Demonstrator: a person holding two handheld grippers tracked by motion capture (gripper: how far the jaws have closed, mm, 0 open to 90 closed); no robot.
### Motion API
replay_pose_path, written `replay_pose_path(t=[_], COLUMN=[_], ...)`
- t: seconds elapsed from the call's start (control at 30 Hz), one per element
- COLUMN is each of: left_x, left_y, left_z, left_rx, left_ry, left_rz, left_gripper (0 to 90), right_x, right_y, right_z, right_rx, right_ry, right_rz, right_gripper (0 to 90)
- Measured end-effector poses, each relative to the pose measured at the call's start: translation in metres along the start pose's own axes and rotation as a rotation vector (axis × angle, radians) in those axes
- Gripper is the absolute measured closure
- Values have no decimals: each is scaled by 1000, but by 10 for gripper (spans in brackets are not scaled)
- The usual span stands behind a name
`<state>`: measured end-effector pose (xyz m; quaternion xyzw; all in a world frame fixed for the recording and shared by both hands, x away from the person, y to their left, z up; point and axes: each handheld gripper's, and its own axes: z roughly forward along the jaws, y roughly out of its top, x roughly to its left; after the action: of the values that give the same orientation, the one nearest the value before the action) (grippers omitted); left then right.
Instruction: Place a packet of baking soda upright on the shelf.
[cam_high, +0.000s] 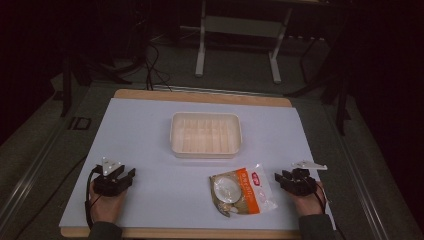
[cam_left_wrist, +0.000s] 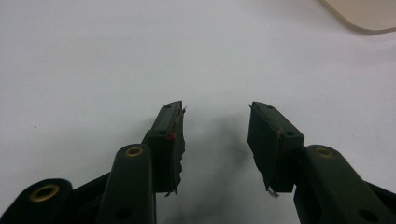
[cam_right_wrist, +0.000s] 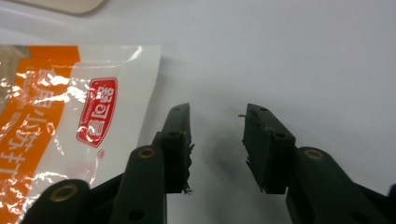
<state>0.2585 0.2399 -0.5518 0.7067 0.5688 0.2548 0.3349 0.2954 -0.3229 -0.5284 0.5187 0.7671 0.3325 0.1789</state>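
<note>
Left gripper (cam_left_wrist: 215, 140) agape (nothing between) over white table (cam_left_wrist: 93, 56)

The room lay dim, its far and side reaches almost black. A white sheet (cam_high: 150, 130) covered the table (cam_high: 200, 96), leaving a strip of pale wood bare along the far edge and another along the near edge. Grey floor (cam_high: 235, 65) stretched beyond the far edge — there stood a light metal frame (cam_high: 237, 26) on two upright legs, each ending in a foot on the floor. Dark cables (cam_high: 152, 62) trailed over the floor off the far left corner, near black stand legs (cam_high: 100, 72). More dark legs (cam_high: 340, 95) stood off the far right corner. Light fell mostly on the sheet — softly, evenly.
</note>
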Motion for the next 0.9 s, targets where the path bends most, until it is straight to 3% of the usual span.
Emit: replay_pose_path(t=[0.17, 0.5, 0.9], left_x=[0, 1, 1], left_y=[0, 0, 0], left_z=[0, 0, 0], left_rx=[-4, -5, -5], left_ry=[-1, 1, 2], left_rz=[-8, -16, -17], left_gripper=[544, 536, 534], right_x=[7, 14, 16], right_y=[1, 1, 2], right_z=[3, 4, 1], right_rx=[9, 12, -13], right_ry=[-15, -2, 116], right_rz=[-43, -72, -44], right_gripper=[639, 637, 557])
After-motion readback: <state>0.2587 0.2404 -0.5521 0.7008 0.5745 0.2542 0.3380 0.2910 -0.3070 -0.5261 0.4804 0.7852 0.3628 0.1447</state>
